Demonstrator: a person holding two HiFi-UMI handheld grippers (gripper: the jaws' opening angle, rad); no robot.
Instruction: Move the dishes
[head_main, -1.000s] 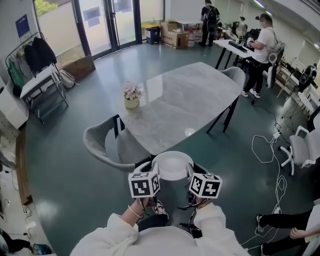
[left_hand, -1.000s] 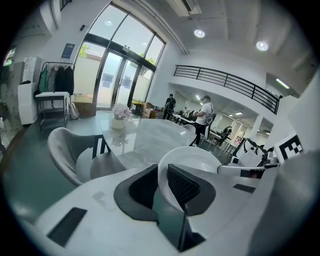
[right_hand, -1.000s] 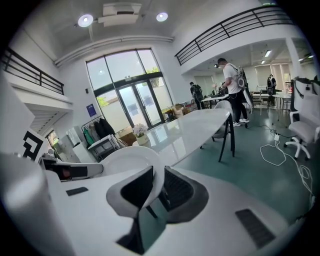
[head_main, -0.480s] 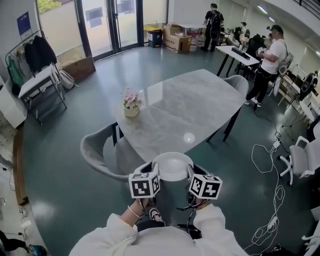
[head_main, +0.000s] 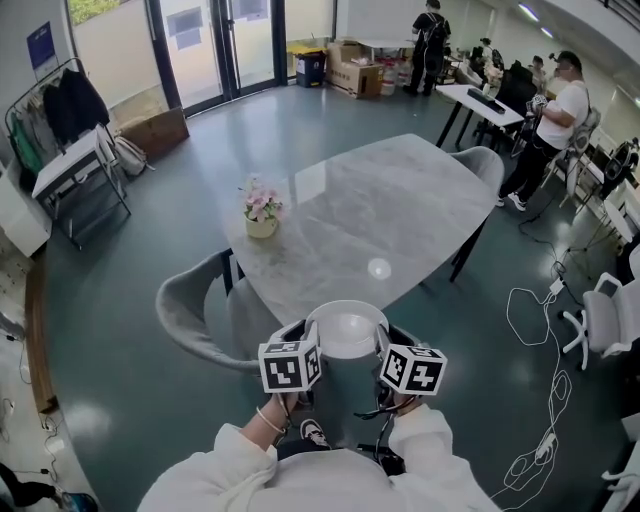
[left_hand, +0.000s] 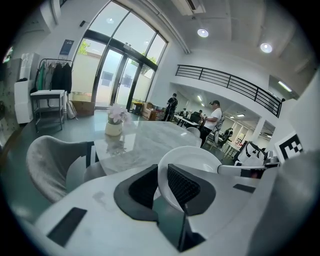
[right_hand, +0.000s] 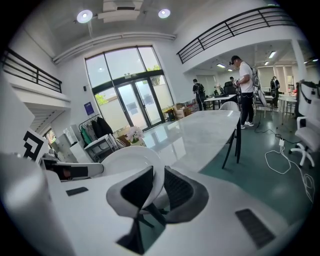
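Observation:
A white bowl (head_main: 346, 330) is carried in the air between both grippers, just short of the near end of the grey marble table (head_main: 370, 215). My left gripper (head_main: 308, 338) is shut on the bowl's left rim (left_hand: 162, 175). My right gripper (head_main: 381, 342) is shut on its right rim (right_hand: 159, 182). In the left gripper view the bowl (left_hand: 192, 160) tilts toward the right gripper's arm. In the right gripper view the bowl (right_hand: 127, 157) shows left of the jaws.
A pot of pink flowers (head_main: 260, 208) stands at the table's left edge. A grey chair (head_main: 195, 305) is tucked in at the near left, another (head_main: 478, 160) at the far right. People stand at desks (head_main: 480, 100) far right. Cables (head_main: 535, 310) lie on the floor.
The view has drifted slightly; the table sits a little closer. Both grippers keep their hold on the bowl. A person at the far right has shifted.

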